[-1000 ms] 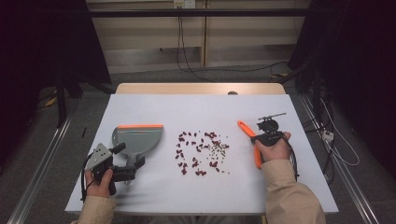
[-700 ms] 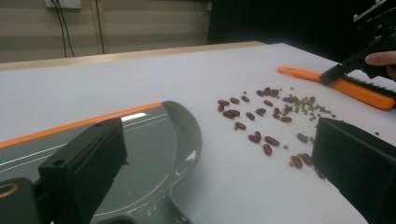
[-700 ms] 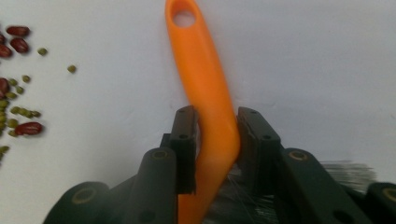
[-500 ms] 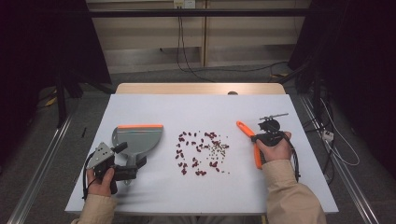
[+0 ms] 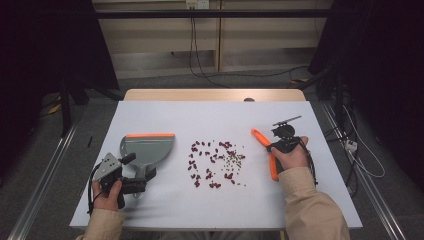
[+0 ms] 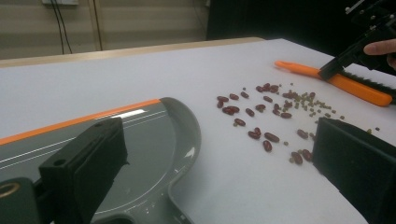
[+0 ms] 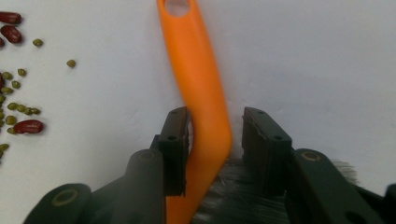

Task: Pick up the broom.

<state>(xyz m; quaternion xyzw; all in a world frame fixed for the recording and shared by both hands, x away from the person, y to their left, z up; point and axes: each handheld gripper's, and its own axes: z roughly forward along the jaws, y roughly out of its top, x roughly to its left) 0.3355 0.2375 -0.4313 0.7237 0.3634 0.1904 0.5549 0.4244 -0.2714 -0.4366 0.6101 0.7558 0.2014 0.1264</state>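
**Brush between loosened jaws, dustpan waiting at the left**

On the white table (image 5: 165, 210), at its right side, an orange brush (image 5: 273, 167) lies flat with its handle pointing up the table and toward the middle. The right gripper (image 7: 215, 135) stands over the bend of that handle. Its jaws have just been opening; the handle sits between them, touching the left pad or nearly so, with a clear gap to the right pad, so they no longer press on it. Dark bristles show just below the jaws in the right gripper view. In the high view the person's hand (image 5: 289, 156) holds this gripper low over the brush.

At the left side, a grey dustpan (image 5: 147, 150) with an orange front edge rests on the table. The left gripper (image 6: 219, 163) stands with its jaws wide apart and nothing between the pads; the dustpan's rounded rear corner lies beside the left jaw.

Between brush and dustpan, red beans (image 5: 205, 160) and small green beans (image 5: 232, 157) lie scattered on the white surface, apart from both tools.
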